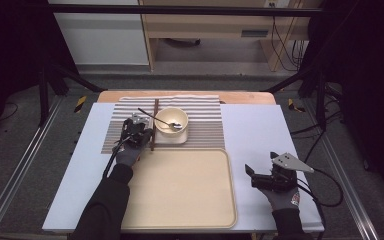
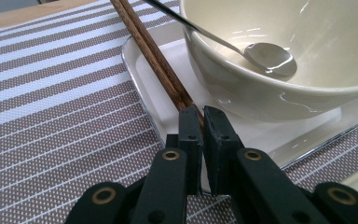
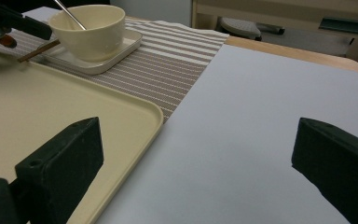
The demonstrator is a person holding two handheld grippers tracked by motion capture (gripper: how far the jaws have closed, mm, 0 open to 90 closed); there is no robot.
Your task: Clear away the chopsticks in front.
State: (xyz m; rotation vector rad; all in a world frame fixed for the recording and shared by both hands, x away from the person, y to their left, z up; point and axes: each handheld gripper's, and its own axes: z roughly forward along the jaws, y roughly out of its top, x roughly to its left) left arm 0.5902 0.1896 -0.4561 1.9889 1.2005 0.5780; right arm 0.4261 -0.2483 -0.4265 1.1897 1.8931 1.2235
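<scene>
Closest to the high camera, at six o'clock, lies the big cream tray (image 1: 180, 187), with nothing on it. It rests on the pale table top (image 1: 252, 130). Behind it, at twelve o'clock, is the striped mat (image 1: 207, 122). On the mat sits a small square plate (image 2: 261, 133) with a bowl (image 1: 171, 120) on it, and a spoon (image 2: 270, 58) lies in the bowl.

At the bowl's nine o'clock lie the brown chopsticks (image 1: 154, 125), leaning on the plate's edge. The left gripper (image 1: 147, 136) has pinched their near end, and its jaws are almost closed on them. The right gripper (image 1: 262, 167) waits at four o'clock over the bare table top, jaws wide apart, holding nothing.

I think the grab is just done. Next the chopsticks need a slow, straight lift, so they don't slip or bump the bowl.

Seen up close from the left gripper view, the sticks go between the black jaws. From the right gripper view you can see the tray's raised rim from the side.
</scene>
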